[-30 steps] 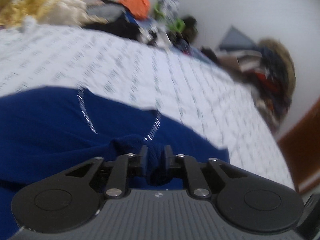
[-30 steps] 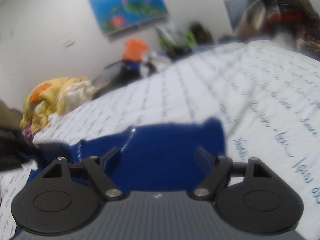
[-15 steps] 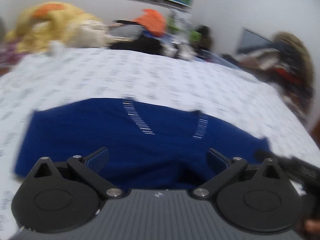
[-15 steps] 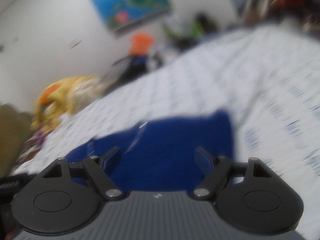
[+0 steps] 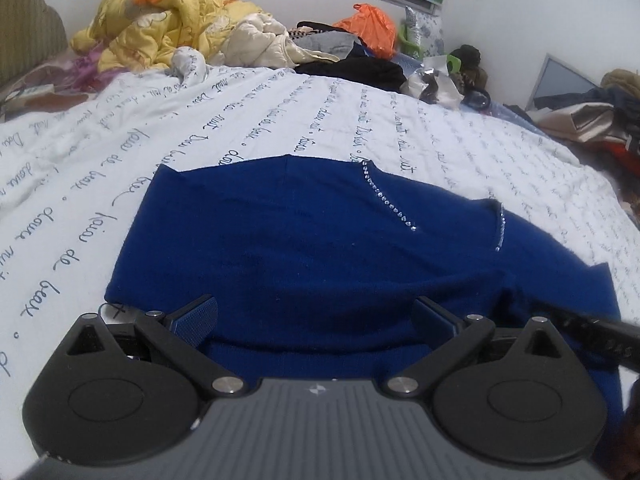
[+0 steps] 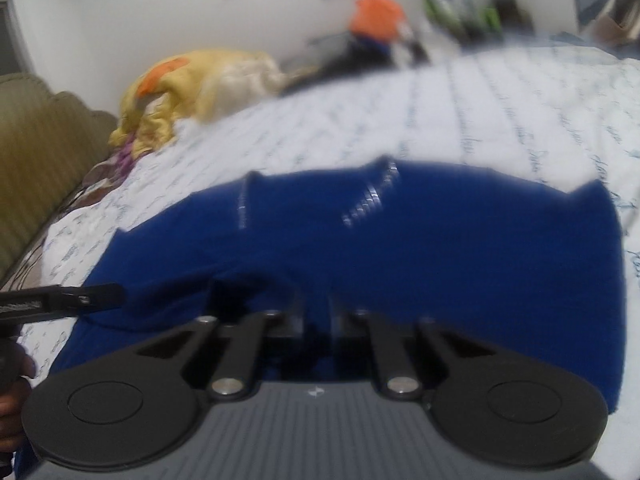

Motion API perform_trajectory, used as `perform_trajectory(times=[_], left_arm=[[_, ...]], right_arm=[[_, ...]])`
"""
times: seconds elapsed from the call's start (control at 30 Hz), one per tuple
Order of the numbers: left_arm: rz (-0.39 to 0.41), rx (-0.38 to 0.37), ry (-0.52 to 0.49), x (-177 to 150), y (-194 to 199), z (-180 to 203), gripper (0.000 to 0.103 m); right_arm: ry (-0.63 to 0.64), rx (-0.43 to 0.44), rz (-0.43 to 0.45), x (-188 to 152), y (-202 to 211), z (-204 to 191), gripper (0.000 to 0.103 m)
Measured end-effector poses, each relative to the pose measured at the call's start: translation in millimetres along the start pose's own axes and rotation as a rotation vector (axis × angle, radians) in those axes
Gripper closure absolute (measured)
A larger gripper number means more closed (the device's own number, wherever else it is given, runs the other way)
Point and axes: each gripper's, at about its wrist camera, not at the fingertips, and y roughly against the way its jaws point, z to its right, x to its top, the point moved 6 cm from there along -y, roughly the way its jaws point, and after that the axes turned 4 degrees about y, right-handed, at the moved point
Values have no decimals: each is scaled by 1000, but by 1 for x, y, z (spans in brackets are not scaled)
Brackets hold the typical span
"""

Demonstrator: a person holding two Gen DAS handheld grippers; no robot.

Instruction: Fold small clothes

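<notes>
A dark blue top (image 5: 320, 248) with two rows of small rhinestones lies spread on the white bedsheet with script writing (image 5: 240, 120). My left gripper (image 5: 316, 316) is open, low over the near edge of the top, holding nothing. In the right wrist view the blue top (image 6: 440, 240) fills the middle. My right gripper (image 6: 318, 322) is shut on a fold of its near edge. The frame is blurred. One finger of the other gripper shows at the right edge of the left view (image 5: 592, 328) and at the left edge of the right view (image 6: 60, 300).
A yellow quilt pile (image 5: 160, 28) and cream jacket lie at the far left of the bed. Black clothes, an orange bag (image 5: 370, 28) and clutter line the far wall. More clothes are heaped at the far right (image 5: 592, 112). An olive headboard (image 6: 36, 152) stands at the left.
My left gripper let go of the blue fabric, opened and drew back. My right gripper, open before, has closed on the near edge of the top.
</notes>
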Motion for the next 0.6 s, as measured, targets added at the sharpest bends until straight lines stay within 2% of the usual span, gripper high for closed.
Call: perform_trajectory(times=[0.07,0.17,0.27,0.4,0.53,0.6], left_arm=[[15,17,-12,2,2,-1,1],[31,25,-3,8,5,-3,1],[37,24,9,11,7,-5,1],[34,48,8,11,4,-13,1],[10,80,33,10,-7,-26,2],[7,95,30,11,-10,-30,2]], right_arm=[[87,-31,37,5,12,-7,96],[261,-177,104,22,32,-13,96],[343,-296,131,38,45,-4,96],[356,-427,116,44,55,27,96],[270,-419,41,32,53,58,94],[216,-423,19,26,50,69,85]])
